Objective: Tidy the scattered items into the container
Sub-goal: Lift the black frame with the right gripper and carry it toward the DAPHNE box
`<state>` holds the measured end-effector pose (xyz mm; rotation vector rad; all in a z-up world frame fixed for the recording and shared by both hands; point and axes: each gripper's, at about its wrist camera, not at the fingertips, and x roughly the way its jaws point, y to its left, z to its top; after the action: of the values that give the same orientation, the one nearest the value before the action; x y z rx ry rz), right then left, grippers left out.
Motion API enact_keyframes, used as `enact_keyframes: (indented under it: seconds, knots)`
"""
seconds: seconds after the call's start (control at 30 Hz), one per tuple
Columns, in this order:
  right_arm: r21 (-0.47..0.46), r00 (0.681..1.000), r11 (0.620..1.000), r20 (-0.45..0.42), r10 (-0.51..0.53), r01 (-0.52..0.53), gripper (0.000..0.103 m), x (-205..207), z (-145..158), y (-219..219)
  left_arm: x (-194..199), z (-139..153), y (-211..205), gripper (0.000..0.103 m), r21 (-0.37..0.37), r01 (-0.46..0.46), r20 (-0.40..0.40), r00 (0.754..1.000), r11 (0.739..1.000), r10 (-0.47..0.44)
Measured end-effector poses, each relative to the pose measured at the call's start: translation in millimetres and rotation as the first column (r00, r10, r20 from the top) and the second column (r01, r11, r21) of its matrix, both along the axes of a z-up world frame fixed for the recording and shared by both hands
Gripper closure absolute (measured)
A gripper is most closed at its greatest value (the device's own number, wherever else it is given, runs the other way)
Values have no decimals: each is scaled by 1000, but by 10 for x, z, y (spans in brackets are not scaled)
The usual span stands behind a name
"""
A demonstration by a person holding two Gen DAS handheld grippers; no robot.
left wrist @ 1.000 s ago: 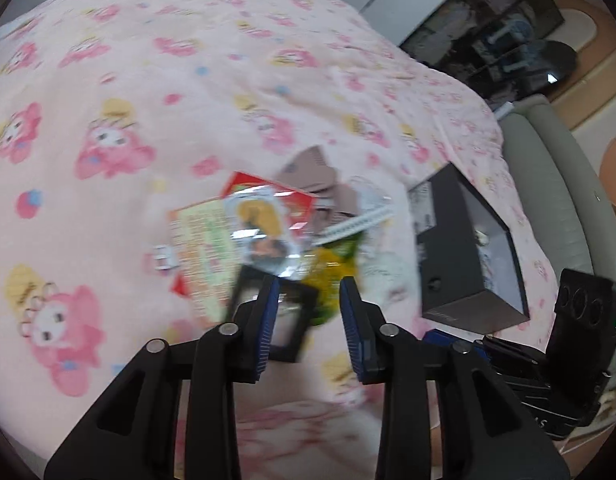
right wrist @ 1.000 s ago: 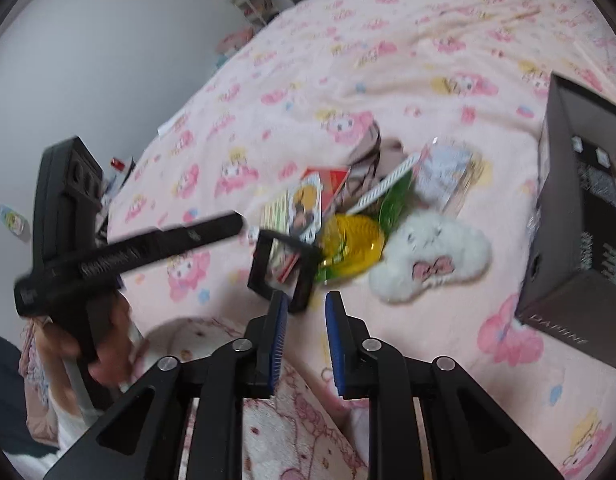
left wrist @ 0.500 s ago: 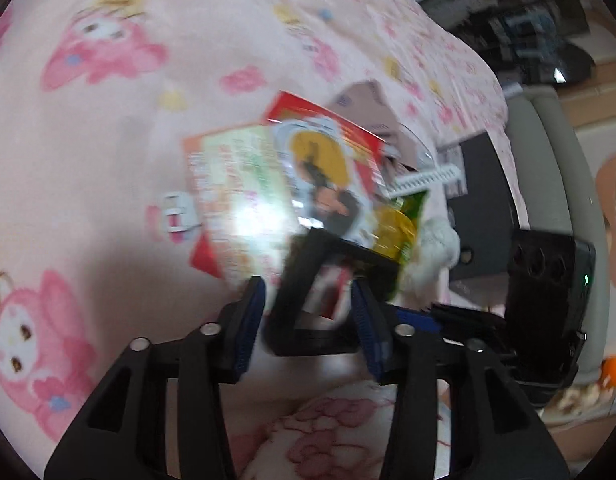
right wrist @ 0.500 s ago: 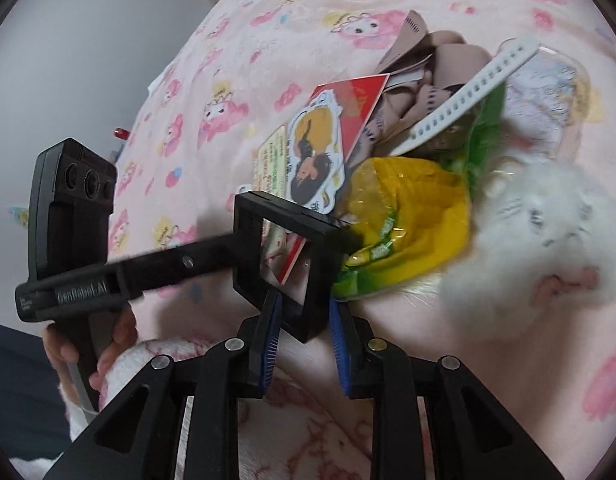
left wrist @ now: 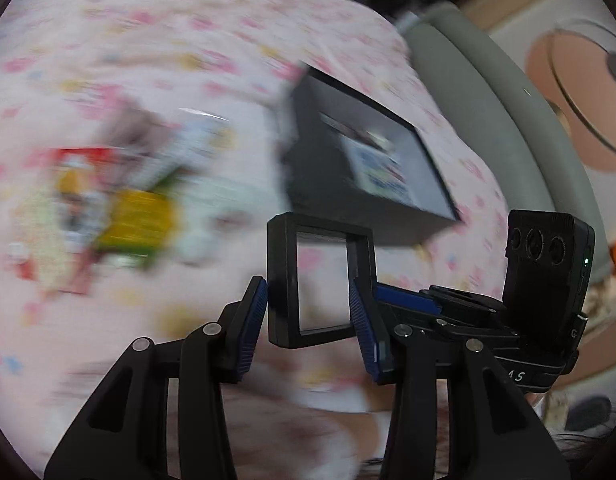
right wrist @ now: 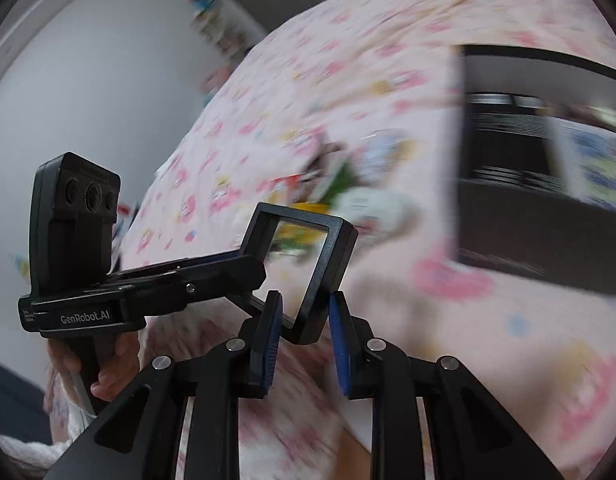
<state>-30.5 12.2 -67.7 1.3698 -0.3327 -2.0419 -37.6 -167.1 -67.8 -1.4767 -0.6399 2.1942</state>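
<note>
Left wrist view: the left gripper [left wrist: 308,312] clasped the black frame [left wrist: 322,276] across its width; the black box [left wrist: 372,168] lay beyond, up-right.

Right wrist view: the right gripper [right wrist: 303,320] pinched 1 lower corner; box [right wrist: 540,184] lay right.

A pink bedspread [left wrist: 155,40] printed with small cartoon figures fills most of the left wrist view and runs from the top right down to the bottom right of the right wrist view, its pattern smeared by motion blur. Along the right of the left wrist view a grey padded edge [left wrist: 488,92] curves down beside the bedspread. Beyond it, at the upper right, lies a tan floor area with a pale round shape [left wrist: 588,72]. In the right wrist view a plain white wall [right wrist: 107,80] takes up the upper left, with small blurred colourful things [right wrist: 211,16] against it near the top.
</note>
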Motion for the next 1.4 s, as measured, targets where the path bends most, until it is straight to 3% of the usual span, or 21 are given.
enact_keyframes:
  seconds: [0.1,0.23,0.33,0.43,0.53,0.77,0.93,0.97,1.1,1.2,1.3,1.4]
  knots:
    - [25,997,997,-30,-71,72,82,171,36,516,-76,-130,645,61,-11,115,37,993,993,-114]
    - [81,977,975,26,-211,209,82,229,-245,1205,-282,-432,1338,61,19,214,85,973,977,-215]
    - [89,970,967,14,-242,239,82,200,-402,1492,-374,-782,1682,61,10,263,167,951,965,-261]
    - [93,964,964,73,-257,250,82,123,-651,1620,-393,-990,1749,61,23,264,206,943,964,-263]
    - [100,959,962,99,-264,255,82,52,-813,1648,-361,-1007,1701,61,9,251,187,950,968,-249]
    - [166,945,938,68,-320,306,82,59,-895,1683,-345,-927,1527,61,-44,158,114,982,986,-152]
    - [102,951,959,137,-276,264,83,53,-1102,1653,-361,-999,1535,61,-87,208,139,971,974,-195]
    - [95,951,960,136,-276,265,84,70,-1099,1645,-345,-992,1557,67,-80,225,135,968,971,-213]
    - [85,960,961,70,-270,264,86,168,-811,1642,-215,-741,1621,70,-113,265,79,963,958,-257]
    - [61,958,956,-5,-286,286,86,219,-451,1703,-200,-386,1680,70,-82,263,-5,965,961,-264]
    - [23,950,953,-92,-298,301,86,160,-25,1818,-330,17,1694,70,-55,236,-89,967,970,-240]
    - [11,942,956,-173,-286,292,86,-75,294,1856,-620,364,1722,70,-76,218,-171,959,973,-228]
